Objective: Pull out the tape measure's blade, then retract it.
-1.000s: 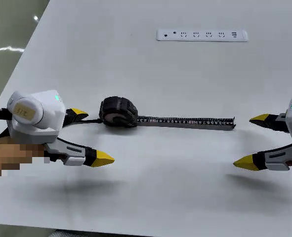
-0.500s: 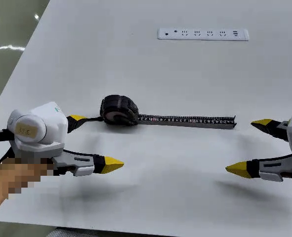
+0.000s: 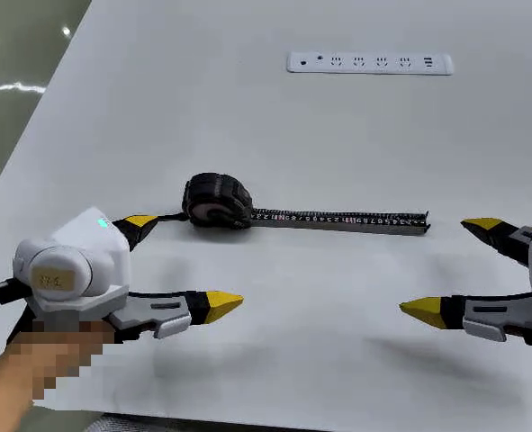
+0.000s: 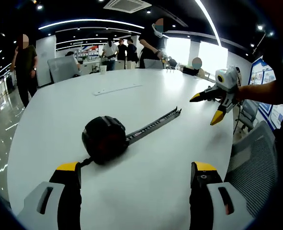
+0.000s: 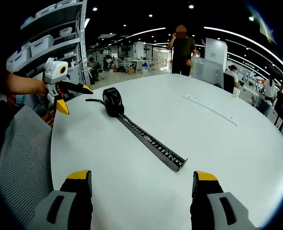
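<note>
A black tape measure (image 3: 216, 201) lies on the white table (image 3: 275, 126), its blade (image 3: 338, 220) pulled out to the right and lying flat. In the left gripper view the case (image 4: 104, 139) sits ahead of the jaws, the blade (image 4: 153, 125) running away to the right. My left gripper (image 3: 189, 261) is open, near and left of the case, holding nothing. My right gripper (image 3: 455, 268) is open just beyond the blade's tip (image 5: 178, 163), apart from it. The other gripper shows in each gripper view (image 4: 213, 106) (image 5: 72, 98).
A white power strip (image 3: 369, 63) lies flat at the far side of the table. The table's left edge (image 3: 31, 135) runs diagonally by my left hand. Several people and chairs stand beyond the table in the gripper views.
Both grippers have drawn back toward the near table edge, away from the tape measure. The tape measure and its extended blade have not moved.
</note>
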